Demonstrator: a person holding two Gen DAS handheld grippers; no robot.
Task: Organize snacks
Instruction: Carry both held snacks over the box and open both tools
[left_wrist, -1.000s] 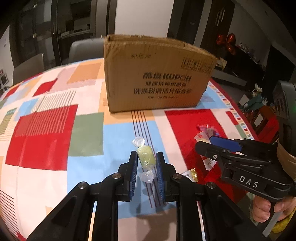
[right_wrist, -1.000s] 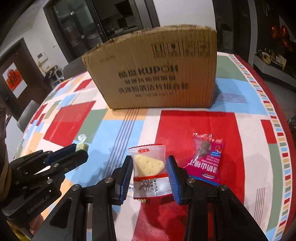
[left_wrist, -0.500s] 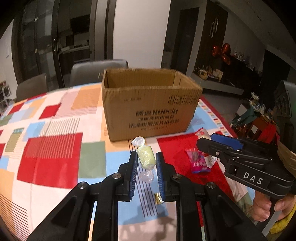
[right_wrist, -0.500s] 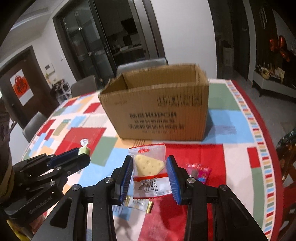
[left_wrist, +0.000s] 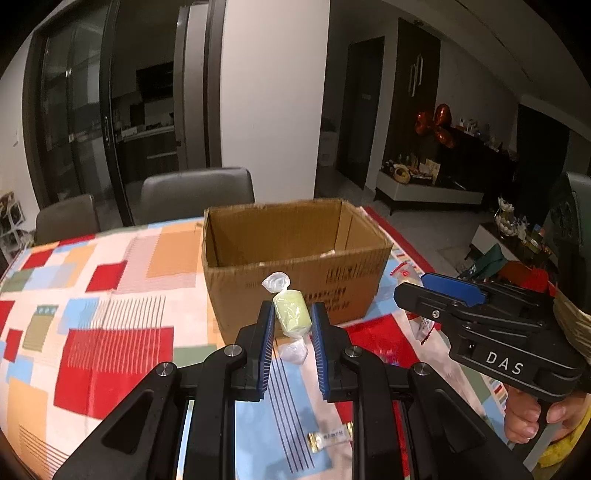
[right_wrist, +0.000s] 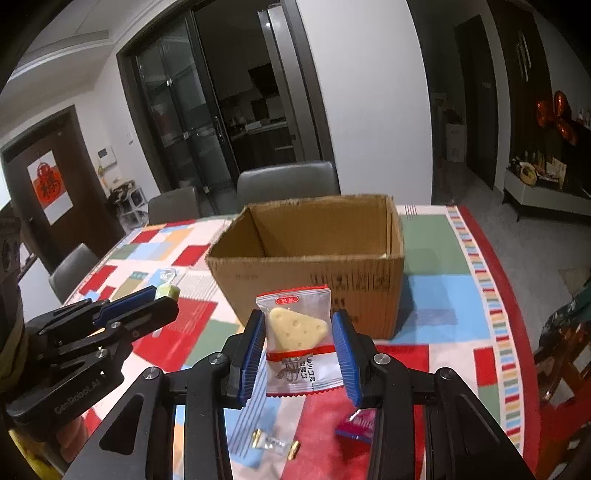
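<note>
Left wrist view: a green candy (left_wrist: 291, 314) was clamped in the left gripper (left_wrist: 292, 326), a cheese snack packet (right_wrist: 298, 338) in the right gripper (right_wrist: 299, 341), both short of the cardboard box (right_wrist: 314, 266); two wrapped sweets (unsorted) were left on the tablecloth (right_wrist: 443, 295)

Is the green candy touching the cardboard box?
Apart. The left wrist view shows the green candy pinched in the left gripper, raised above the tablecloth, short of the cardboard box.
</note>
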